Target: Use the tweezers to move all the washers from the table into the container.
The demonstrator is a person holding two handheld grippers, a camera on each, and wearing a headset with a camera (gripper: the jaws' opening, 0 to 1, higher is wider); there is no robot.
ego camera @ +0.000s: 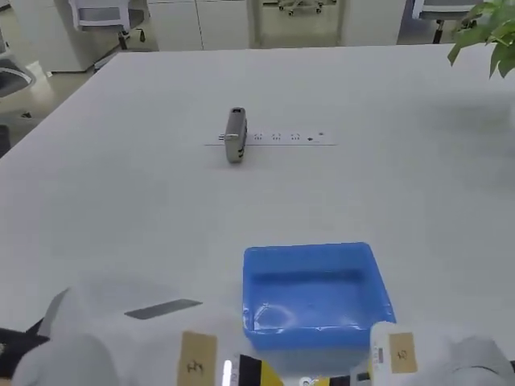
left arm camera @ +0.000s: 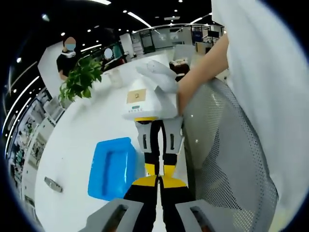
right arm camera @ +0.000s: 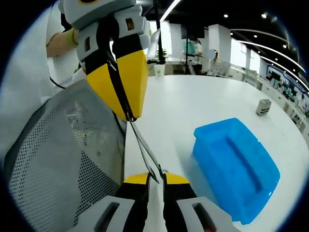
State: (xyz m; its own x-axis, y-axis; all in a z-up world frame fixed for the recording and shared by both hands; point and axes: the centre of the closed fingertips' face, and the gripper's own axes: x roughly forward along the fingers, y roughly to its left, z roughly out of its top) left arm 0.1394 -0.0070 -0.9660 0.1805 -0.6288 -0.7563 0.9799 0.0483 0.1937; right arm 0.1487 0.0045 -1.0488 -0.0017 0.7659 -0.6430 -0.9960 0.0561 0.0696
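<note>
While the R hand-held gripper [right arm camera: 155, 180] and the L hand-held gripper [right arm camera: 131, 117] are each clamping narrow on opposite ends of the tweezers [right arm camera: 144, 147] by the 6 o'clock edge of the worktop [ego camera: 161, 201], the blue container [ego camera: 306, 256] is sitting there too. Tweezers prob. thin, springy, slick; gripping mid-legs looks best.

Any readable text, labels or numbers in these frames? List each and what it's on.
Nothing reads clearly.
Tan left label on left gripper: one dark mark, blurred.
Tan right label on right gripper: one mark, blurred.
Green print on right gripper's white housing: too small.
Power strip: no legible text.
</note>
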